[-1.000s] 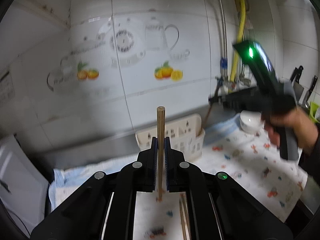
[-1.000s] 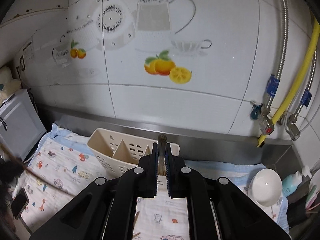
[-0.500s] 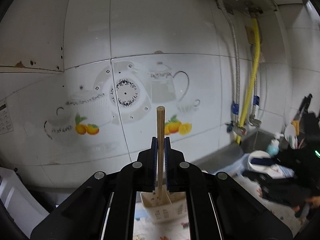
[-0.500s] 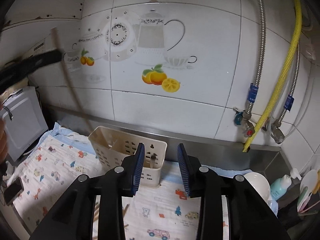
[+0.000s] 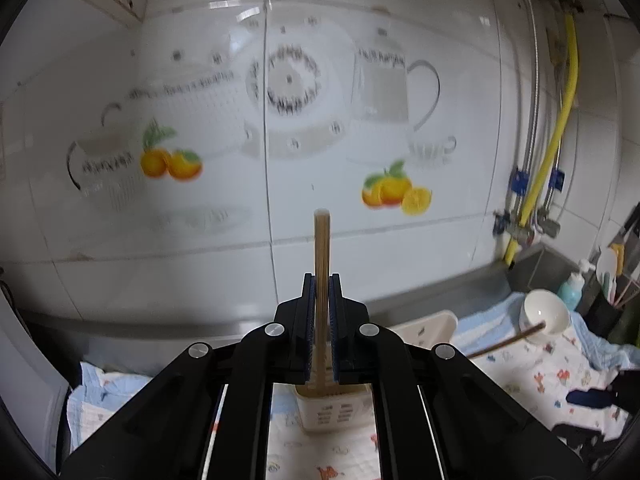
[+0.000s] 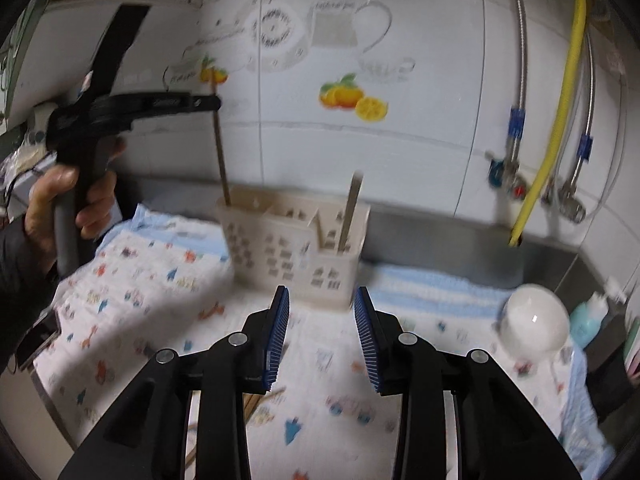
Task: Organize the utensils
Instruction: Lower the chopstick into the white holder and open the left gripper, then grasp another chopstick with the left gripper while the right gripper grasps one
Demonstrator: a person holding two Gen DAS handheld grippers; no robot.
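Note:
My left gripper (image 5: 322,280) is shut on an upright wooden chopstick (image 5: 322,240). In the right wrist view that gripper (image 6: 216,102) holds the chopstick (image 6: 221,156) with its lower end inside the left compartment of the cream utensil basket (image 6: 288,252). A second chopstick (image 6: 349,212) leans in the basket's right compartment. My right gripper (image 6: 322,332) is open and holds nothing. It hangs over the printed cloth (image 6: 132,292), short of the basket. The left wrist view shows the basket (image 5: 424,326) just below and beyond the fingers.
A white bowl (image 6: 534,320) and a blue bottle (image 6: 588,316) sit at the right on the cloth. Loose chopsticks (image 6: 256,400) lie under my right gripper. A hand (image 6: 60,192) grips the left tool. Tiled wall and hoses (image 6: 560,112) close the back.
My right gripper opened, let go of its chopstick, which now stands in the basket, and drew back. My left gripper carried its chopstick over to the basket's left compartment.

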